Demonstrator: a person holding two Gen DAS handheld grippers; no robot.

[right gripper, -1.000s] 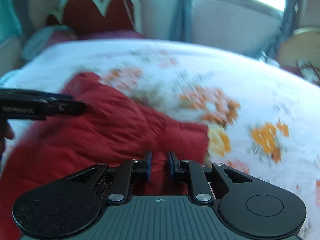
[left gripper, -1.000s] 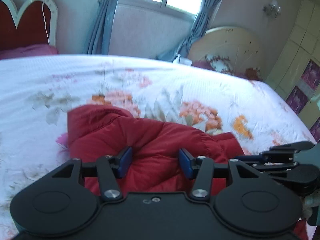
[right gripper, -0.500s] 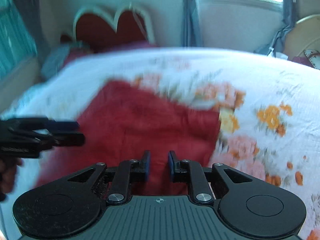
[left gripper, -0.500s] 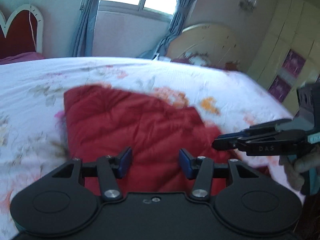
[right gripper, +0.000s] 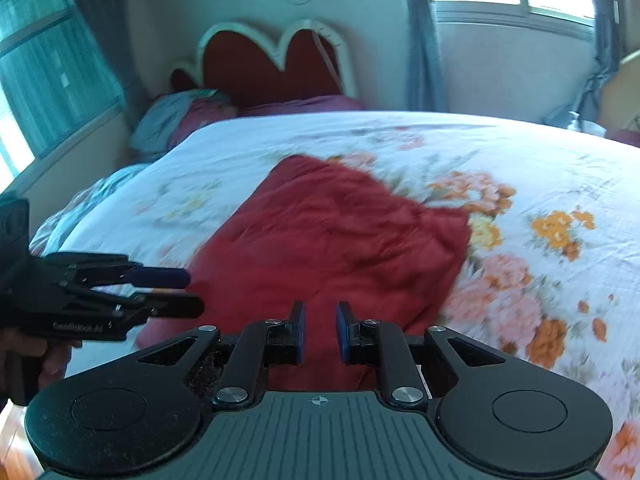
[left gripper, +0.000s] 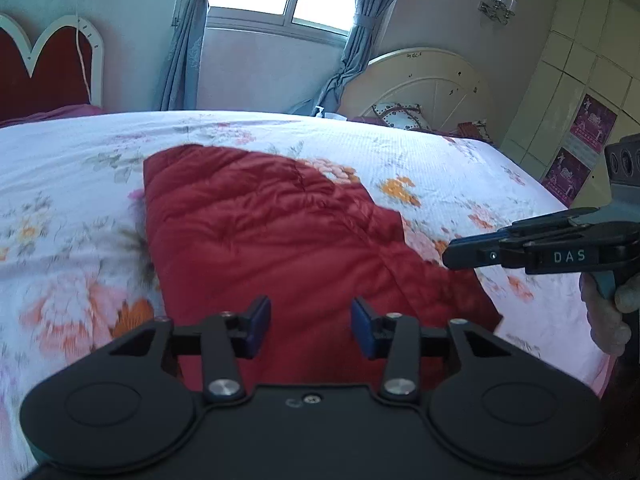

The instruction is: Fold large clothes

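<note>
1. The bed [left gripper: 440,152], spread with a white floral sheet, fills both views, and the red padded garment [left gripper: 280,240] lies flat on it near the front edge as a folded block.
2. My read: one fold is laid and both tools hang clear above it, so this is the pause between folds.
3. The left gripper [left gripper: 311,328] hovers over the near end of the garment. Its jaws have just been narrowing, yet a clear gap remains with nothing between them.
4. The right gripper [right gripper: 320,332] hangs over the same near end, its blue pads [right gripper: 343,330] drawn close with only a slim gap, pinching nothing.
5. Next, I judge, each tool needs an edge of the padded cloth. The right must spread first, then both drop to the hem and pinch through the thick layers.
</note>
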